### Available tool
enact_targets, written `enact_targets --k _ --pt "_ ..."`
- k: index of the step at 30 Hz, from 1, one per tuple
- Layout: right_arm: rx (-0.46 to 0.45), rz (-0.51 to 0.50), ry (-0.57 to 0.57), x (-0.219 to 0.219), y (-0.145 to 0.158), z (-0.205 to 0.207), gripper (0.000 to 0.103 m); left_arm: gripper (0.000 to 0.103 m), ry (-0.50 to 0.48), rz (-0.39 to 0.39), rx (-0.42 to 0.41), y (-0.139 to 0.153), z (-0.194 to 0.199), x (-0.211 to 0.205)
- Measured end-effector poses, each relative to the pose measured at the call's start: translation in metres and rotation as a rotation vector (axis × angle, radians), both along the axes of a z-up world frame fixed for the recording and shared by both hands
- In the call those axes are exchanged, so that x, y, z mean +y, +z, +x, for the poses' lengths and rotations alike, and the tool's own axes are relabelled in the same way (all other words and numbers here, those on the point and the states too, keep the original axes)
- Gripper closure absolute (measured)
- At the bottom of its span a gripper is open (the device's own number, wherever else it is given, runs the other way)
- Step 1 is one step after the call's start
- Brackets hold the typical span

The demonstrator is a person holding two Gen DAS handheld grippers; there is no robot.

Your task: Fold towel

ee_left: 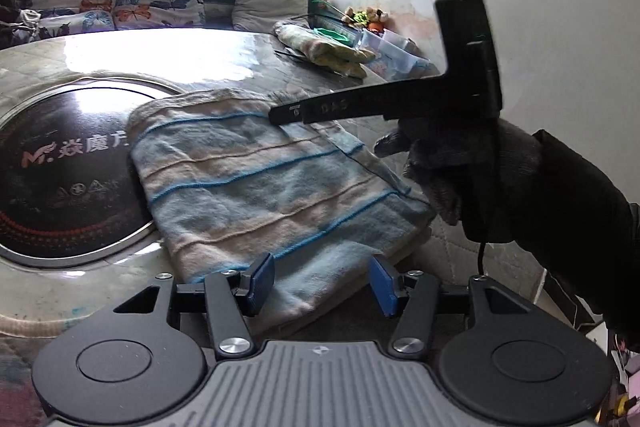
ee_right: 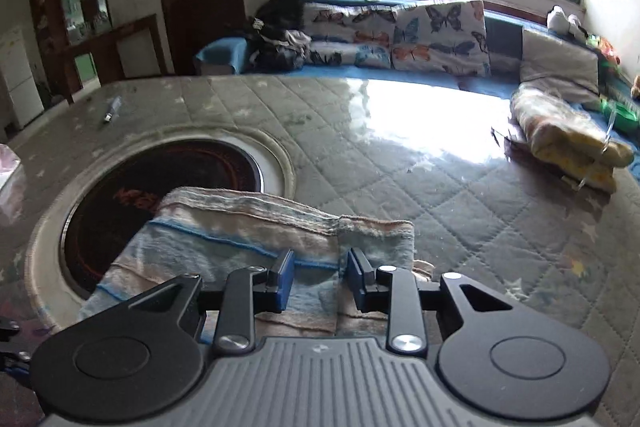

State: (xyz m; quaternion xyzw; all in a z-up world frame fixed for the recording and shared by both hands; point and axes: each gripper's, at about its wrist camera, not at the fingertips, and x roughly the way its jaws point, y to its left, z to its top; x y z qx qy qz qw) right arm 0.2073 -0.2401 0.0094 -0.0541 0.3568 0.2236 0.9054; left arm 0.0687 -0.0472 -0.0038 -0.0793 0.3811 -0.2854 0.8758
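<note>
Towel, striped blue and beige, lies folded on the quilted table cover, and it is the landmark for the rest. To its left is the round black cooktop set into the table; the towel's left edge covers a part of its rim. At the towel's near edge is the left gripper. Its blue pads stand about half open, one on each side of the near corner, and they do not press on the cloth, so this gripper holds nothing. Over the towel's far right corner is the right gripper, held by a gloved hand. In the right wrist view its fingers are open only a little, with the towel's edge lying under and between them; whether the pads touch the cloth I cannot tell. Further to the right, well apart from the towel, lies a yellowish folded cloth.
</note>
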Motion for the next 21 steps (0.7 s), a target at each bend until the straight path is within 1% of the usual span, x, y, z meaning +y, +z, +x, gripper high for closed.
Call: enact_targets --k 3,7,10,13,17,21 --pt "0.034 0.003 -0.005 0.001 -0.002 0.008 0.074 0.047 0.009 -0.016 0.018 -0.004 0.001 0.006" --pt "0.026 -0.018 -0.007 0.003 0.007 0.005 0.074 0.047 0.006 -0.02 0.01 -0.001 0.0 0.009" --pt "0.031 0.004 0.01 0.007 0.014 0.004 0.074 0.046 0.016 -0.026 -0.001 0.001 -0.001 0.013" --pt "0.046 0.024 0.034 0.019 0.017 0.006 0.074 0.046 0.024 -0.03 0.005 -0.001 0.0 0.017" --pt "0.067 0.022 0.044 0.036 0.012 0.014 0.074 0.046 0.02 -0.035 0.011 -0.004 0.0 0.019" --pt "0.084 0.0 0.024 0.046 0.003 0.025 0.074 0.046 0.018 -0.051 0.019 -0.006 0.0 0.023"
